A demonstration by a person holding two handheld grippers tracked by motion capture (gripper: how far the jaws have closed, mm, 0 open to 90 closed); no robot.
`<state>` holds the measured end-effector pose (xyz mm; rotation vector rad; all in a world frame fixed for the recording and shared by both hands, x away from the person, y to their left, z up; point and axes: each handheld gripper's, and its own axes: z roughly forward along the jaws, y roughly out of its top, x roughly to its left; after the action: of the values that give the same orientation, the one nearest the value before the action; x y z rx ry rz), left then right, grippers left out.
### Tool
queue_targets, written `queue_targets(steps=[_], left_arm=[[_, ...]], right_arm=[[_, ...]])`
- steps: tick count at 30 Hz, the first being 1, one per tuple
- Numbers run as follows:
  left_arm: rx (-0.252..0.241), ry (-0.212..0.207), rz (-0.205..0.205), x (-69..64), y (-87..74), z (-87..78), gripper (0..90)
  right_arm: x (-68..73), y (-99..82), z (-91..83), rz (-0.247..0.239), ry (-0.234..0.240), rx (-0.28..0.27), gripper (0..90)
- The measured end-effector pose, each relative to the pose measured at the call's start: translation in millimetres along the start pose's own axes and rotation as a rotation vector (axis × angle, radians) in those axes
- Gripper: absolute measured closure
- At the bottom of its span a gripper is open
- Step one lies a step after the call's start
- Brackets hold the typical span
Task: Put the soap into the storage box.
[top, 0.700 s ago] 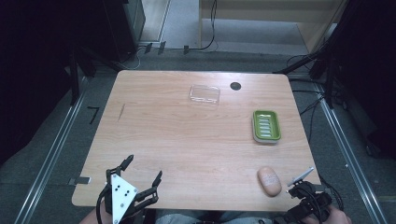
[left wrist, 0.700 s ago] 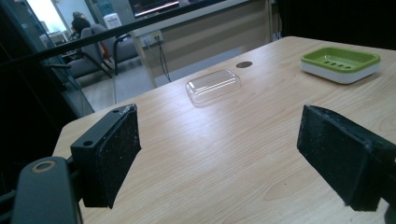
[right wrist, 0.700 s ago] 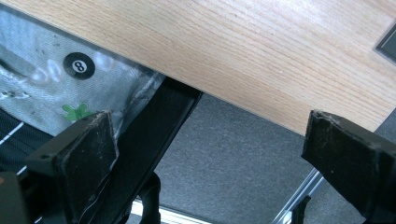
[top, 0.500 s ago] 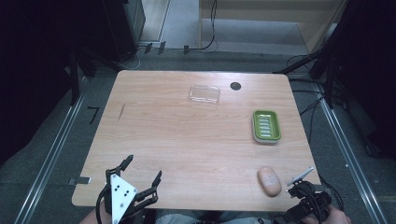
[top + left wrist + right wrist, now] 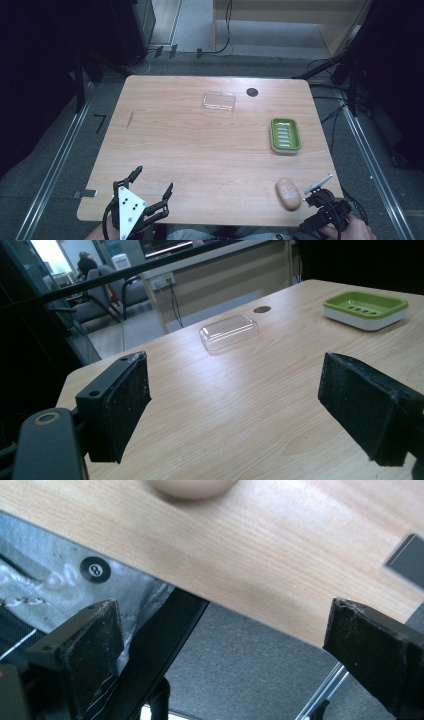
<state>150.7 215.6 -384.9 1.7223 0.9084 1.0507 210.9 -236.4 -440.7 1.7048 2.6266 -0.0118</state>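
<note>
Both claws agape at table (image 5: 210, 150) near edge, left claw (image 5: 150, 182), right claw (image 5: 320, 192)

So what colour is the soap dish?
The soap dish is green on a white base, clearest in the left gripper view.
</note>
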Motion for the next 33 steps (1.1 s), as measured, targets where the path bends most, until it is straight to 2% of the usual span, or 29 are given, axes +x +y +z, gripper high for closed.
queue_targets(steps=[21, 27, 33], left_arm=[[0.003, 0.002, 0.006, -0.1, 0.0, 0.2, 13.9], [0.003, 0.0, 0.007, 0.0, -0.1, 0.0, 13.9], [0.002, 0.002, 0.005, 0.0, -0.2, -0.1, 13.9]], right_arm=[[-0.1, 19.9, -1.2, -0.038, -0.021, -0.004, 2.5], [-1.7, 25.5, -1.6, -0.028, -0.02, -0.007, 2.4], [-1.3, 32.3, -0.6, -0.037, -0.018, -0.004, 1.6]])
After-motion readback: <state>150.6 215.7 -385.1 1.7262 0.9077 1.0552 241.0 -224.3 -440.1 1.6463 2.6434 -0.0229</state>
